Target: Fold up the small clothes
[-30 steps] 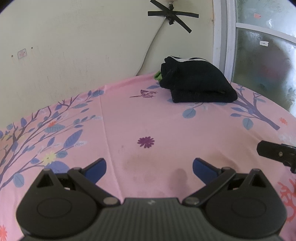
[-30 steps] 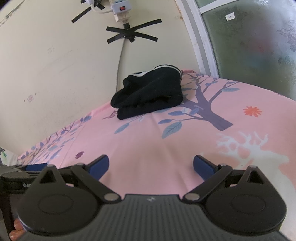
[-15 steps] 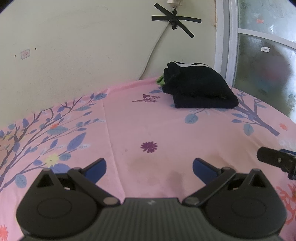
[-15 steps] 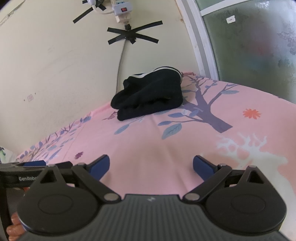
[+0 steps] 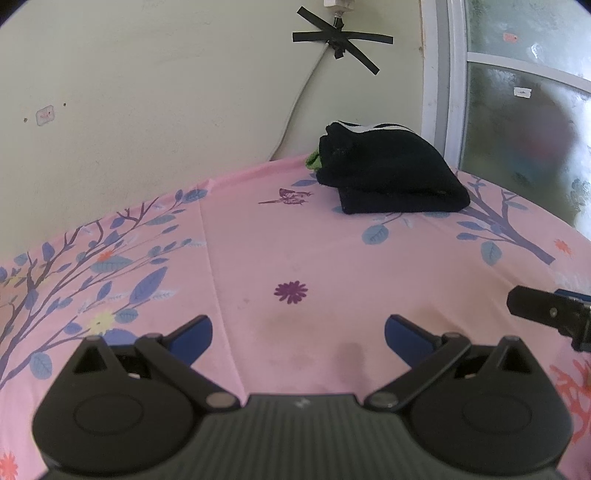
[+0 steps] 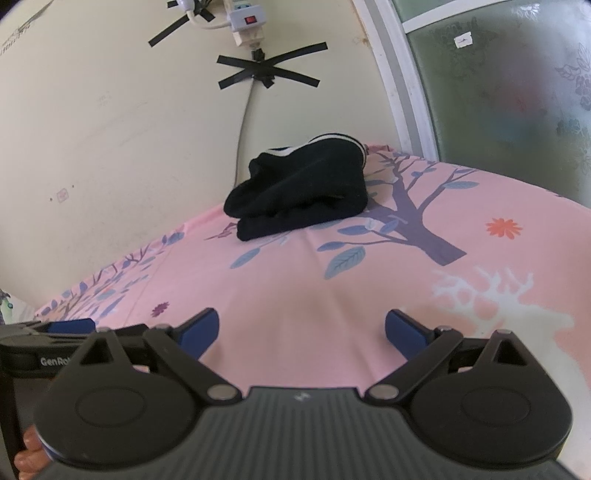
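- Both grippers, the left gripper (image 5: pixel 297 334) and the right gripper (image 6: pixel 301 330), are hovering with blue-padded black jaws spread wide, holding nothing.
- Black folded clothes (image 5: pixel 388 175) are lying in a soft, thick stack at the far edge of the bench, on its smooth pink floral cloth (image 5: pixel 258 251), near the wall.
- Only the left view is showing a green scrap (image 5: pixel 313 160) peeking from behind the stack; only the right view is showing a power strip (image 6: pixel 245 18).
- Fingertips (image 6: pixel 29 452) are being cut off at the frame's corner.

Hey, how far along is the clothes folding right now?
Done: the dark clothes sit folded in a stack at the far edge of the pink sheet, by the wall. In hand: nothing; the left claw and right claw are both open and empty. Left: no unfolded clothes show in either view.
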`<state>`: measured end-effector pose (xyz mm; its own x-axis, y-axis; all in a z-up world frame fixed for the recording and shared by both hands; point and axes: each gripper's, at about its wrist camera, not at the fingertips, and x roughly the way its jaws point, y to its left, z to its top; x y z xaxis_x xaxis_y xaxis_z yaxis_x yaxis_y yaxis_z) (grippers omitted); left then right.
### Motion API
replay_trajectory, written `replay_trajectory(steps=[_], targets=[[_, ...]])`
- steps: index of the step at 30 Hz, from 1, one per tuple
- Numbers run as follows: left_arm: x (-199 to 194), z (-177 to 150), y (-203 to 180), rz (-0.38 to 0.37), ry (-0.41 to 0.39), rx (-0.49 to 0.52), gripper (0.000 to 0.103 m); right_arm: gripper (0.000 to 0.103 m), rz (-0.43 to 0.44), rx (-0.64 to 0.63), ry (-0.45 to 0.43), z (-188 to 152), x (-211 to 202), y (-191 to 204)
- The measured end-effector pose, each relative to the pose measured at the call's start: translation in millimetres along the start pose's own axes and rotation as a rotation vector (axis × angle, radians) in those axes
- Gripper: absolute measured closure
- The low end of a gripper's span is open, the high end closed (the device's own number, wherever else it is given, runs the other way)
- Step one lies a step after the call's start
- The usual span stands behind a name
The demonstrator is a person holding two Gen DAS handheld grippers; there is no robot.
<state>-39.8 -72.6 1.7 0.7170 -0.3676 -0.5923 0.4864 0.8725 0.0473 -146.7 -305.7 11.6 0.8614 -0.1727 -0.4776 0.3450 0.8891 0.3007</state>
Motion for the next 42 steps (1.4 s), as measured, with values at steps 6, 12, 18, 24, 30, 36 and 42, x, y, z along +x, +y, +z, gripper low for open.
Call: replay_trajectory(steps=[6,12,18,24,30,36,42], targets=[[1.6,-1.3,-3.1,-0.003,0.004,0.013,0.0,0.011,0.005,0.0,0.001,0.8,0.2,0.5],[1.4,-1.4,-2.8,0.005,0.005,0.016,0.0,0.011,0.003,-0.002,-0.007,-0.1,-0.6,1.6],[2.0,-1.6,-1.8,0.01,0.01,0.016,0.0,0.011,0.004,-0.009,-0.008,-0.6,-1.0,2.5],[1.8,-2.0,-2.9,0.011,0.011,0.022,0.0,0.011,0.005,-0.01,-0.011,0.1,-1.5,2.1],[1.5,-1.9,-2.8,0.009,0.011,0.021,0.0,0.011,0.005,-0.011,-0.018,-0.4,-2.6,1.8],[1.7,-1.8,-2.8,0.009,0.012,0.021,0.0,0.011,0.004,-0.008,-0.017,-0.5,-2.6,1.9],[1.7,-2.0,-4.5,0.008,0.013,0.022,0.0,0.011,0.003,-0.011,-0.005,0.4,-1.0,2.8]])
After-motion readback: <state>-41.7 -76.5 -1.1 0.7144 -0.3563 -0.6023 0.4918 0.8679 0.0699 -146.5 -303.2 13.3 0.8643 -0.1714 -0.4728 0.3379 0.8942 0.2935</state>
